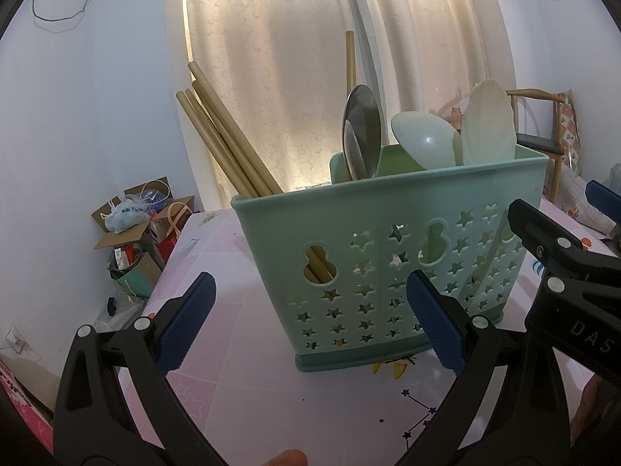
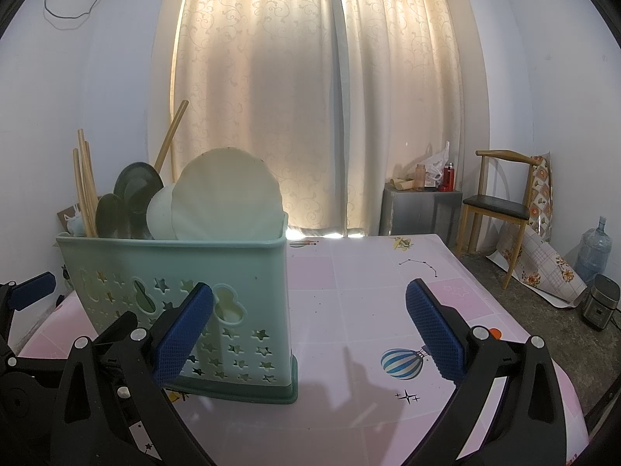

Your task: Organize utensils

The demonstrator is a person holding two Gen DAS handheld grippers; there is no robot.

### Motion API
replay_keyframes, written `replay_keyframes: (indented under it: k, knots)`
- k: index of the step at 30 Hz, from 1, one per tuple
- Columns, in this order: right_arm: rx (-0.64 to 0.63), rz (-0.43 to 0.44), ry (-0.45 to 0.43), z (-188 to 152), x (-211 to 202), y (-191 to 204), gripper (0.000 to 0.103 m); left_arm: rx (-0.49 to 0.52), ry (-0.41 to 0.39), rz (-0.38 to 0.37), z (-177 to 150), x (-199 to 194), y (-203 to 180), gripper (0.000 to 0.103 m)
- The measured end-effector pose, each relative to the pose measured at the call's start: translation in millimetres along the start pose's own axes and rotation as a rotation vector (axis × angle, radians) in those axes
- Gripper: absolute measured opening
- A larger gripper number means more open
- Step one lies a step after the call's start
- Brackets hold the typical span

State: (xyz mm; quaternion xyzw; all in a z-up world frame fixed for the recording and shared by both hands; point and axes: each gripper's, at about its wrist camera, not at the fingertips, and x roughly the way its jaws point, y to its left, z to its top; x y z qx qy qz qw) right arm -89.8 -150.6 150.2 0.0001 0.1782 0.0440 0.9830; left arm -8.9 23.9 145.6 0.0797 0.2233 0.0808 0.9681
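Matt green plastic caddy [image 1: 388, 233], glossy metal spoon [image 1: 361, 132], smooth wooden chopsticks [image 1: 225, 143], patterned cloth curtain [image 2: 318, 89]

We count one green utensil caddy [image 1: 388, 240] on the pink table [image 2: 368, 291]. In it stand five wooden chopsticks [image 1: 225, 143], four leaning left and one upright farther back, two metal spoons [image 1: 361, 132], and two pale plastic spoons [image 1: 458, 132]. Far right, we see one wooden chair [image 2: 500, 202] and one water jug [image 2: 593, 246].

Black claw [image 2: 308, 322] arms, blue ribbed pads [image 2: 434, 328], silver screws [image 2: 479, 332].
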Motion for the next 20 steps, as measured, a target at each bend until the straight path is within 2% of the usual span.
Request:
replay_keyframes:
  k: [20]
  knots:
    - [0.001,0.000,0.000,0.4,0.0,-0.3,0.097,0.026,0.002,-0.026,-5.8,3.9,-1.9,0.095]
